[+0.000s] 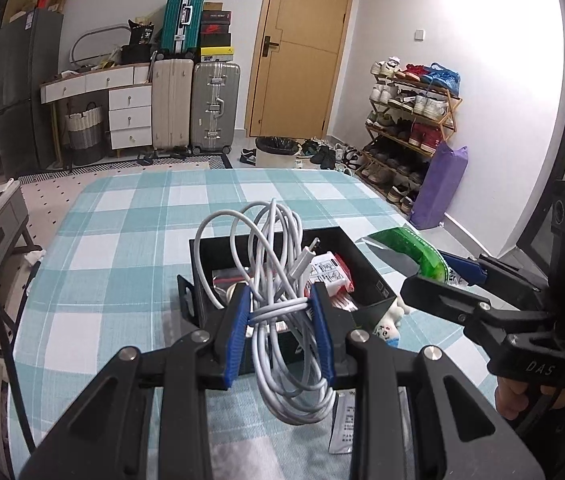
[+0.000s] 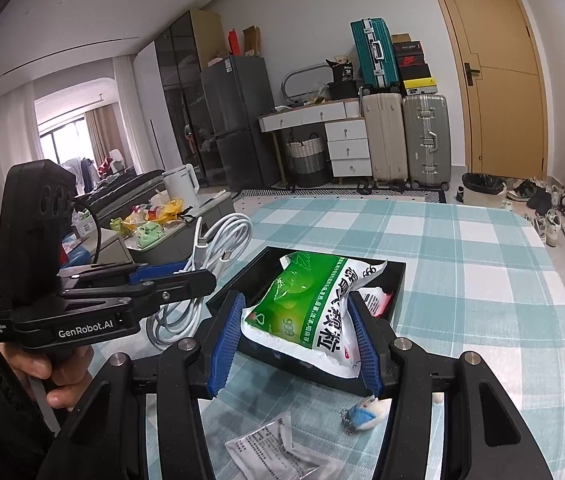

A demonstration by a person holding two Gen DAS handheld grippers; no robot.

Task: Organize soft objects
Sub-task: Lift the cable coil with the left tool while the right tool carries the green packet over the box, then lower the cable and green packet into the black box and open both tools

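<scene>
Left gripper [image 1: 278,312]: jaws clenched on a bundle of white cable [image 1: 278,276]. Loops stand above the blue pads and hang below them, clear of the desk [image 1: 122,240].

Right gripper [image 2: 294,340]: jaws clenched on a green and white packet [image 2: 306,312], pinched at its lower half. The packet tilts up toward 12 o'clock, above the black tray [image 2: 396,276].

From the left wrist view, the tray sits just beyond the cable at 12 o'clock. Inside it lies a red and white packet [image 1: 332,274]. The right gripper enters from 3 o'clock, with the green packet sticking out toward 10 o'clock over the tray's right corner.

A small plush toy [image 1: 388,326] lies on the desk, against the tray's near right corner. A flat white sachet [image 2: 270,446] lies on the checked cloth near the bottom edge of the right wrist view, at 6 o'clock from the packet.

From the right wrist view, the left gripper and cable sit at 9 o'clock, beside the tray's left edge.
</scene>
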